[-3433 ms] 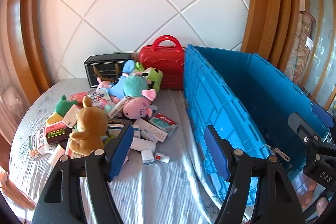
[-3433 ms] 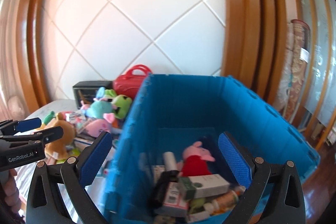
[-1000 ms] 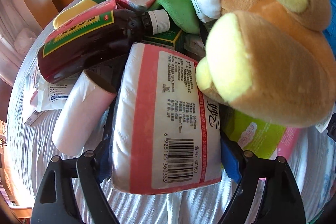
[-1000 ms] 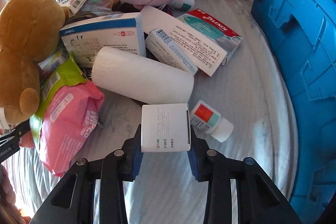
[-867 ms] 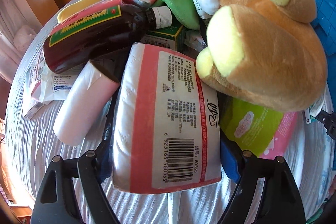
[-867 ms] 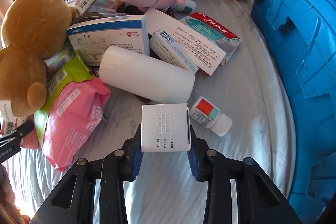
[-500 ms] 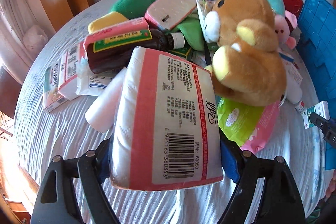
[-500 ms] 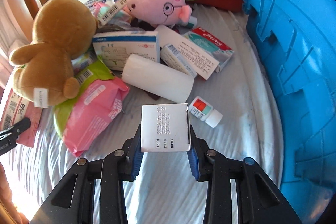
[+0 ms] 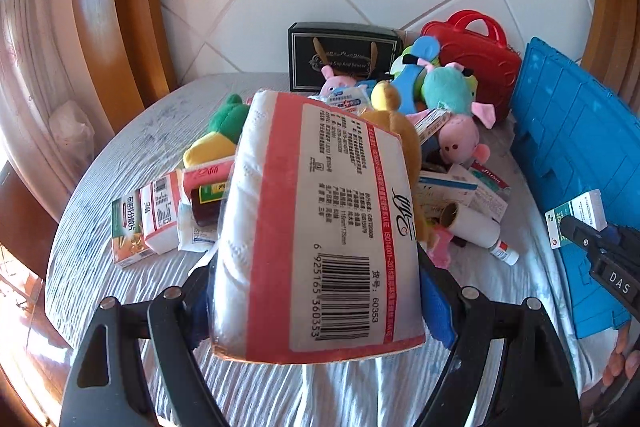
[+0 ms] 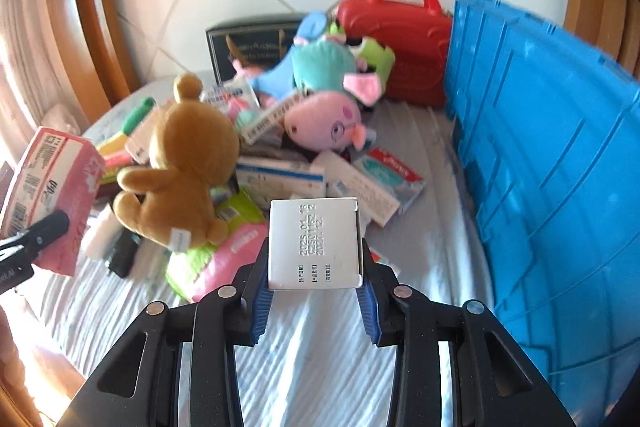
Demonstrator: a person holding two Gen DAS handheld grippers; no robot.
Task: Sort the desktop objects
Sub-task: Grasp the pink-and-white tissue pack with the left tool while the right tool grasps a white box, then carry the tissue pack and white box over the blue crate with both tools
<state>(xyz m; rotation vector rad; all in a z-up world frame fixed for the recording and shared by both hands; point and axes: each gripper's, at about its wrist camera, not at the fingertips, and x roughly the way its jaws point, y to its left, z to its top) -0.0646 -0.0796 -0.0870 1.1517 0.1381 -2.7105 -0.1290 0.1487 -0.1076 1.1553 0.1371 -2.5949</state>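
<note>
My left gripper [image 9: 316, 303] is shut on a pink-and-white tissue pack [image 9: 316, 227] and holds it above the table; the pack also shows in the right wrist view [image 10: 48, 195]. My right gripper [image 10: 314, 291] is shut on a small white box [image 10: 314, 243] with a printed date, held above the cloth; that box also shows in the left wrist view [image 9: 576, 215]. A blue crate [image 10: 560, 167] stands at the right. The pile holds a brown teddy bear [image 10: 188, 163], a pink pig plush [image 10: 324, 119] and several medicine boxes.
A red toy case [image 10: 400, 39] and a black gift box [image 10: 248, 43] stand at the back by the tiled wall. A white roll [image 9: 472, 227], a dark bottle [image 9: 204, 199] and cartons [image 9: 144, 215] lie on the round clothed table [image 9: 132, 155].
Both grippers have risen and pulled back from the pile with their loads. The tissue pack and the small white box have been lifted clear of the table.
</note>
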